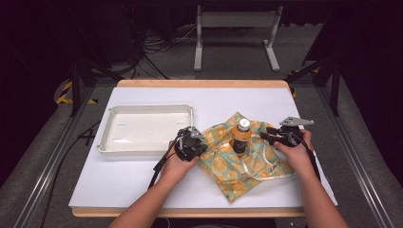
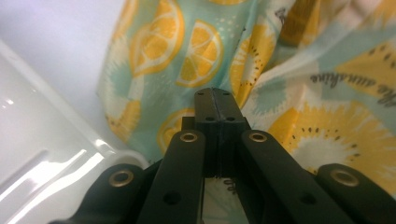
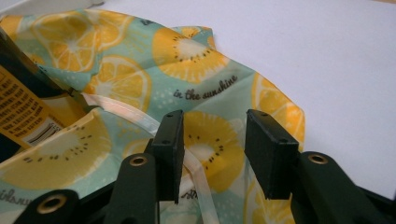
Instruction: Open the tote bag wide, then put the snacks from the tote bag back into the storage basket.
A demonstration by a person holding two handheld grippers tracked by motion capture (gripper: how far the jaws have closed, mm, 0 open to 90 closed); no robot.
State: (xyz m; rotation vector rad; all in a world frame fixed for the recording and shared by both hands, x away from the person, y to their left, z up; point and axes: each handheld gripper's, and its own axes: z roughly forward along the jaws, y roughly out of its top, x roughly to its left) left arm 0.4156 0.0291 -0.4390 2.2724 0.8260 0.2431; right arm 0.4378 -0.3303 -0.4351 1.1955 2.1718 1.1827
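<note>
The left hand-held gripper (image 2: 215, 100) is pressed together at the fruit-print bag (image 1: 237, 161); whether it pinches cloth is unclear. The right hand-held gripper (image 3: 212, 135) is spread over the drawstring (image 3: 198, 175). An uneven pull could topple the upright bottle (image 1: 241, 137) between them.

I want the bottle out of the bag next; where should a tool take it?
Grip the bottle at the neck just under its white cap, coming from above: it stands upright and the bag wraps its lower body.
</note>
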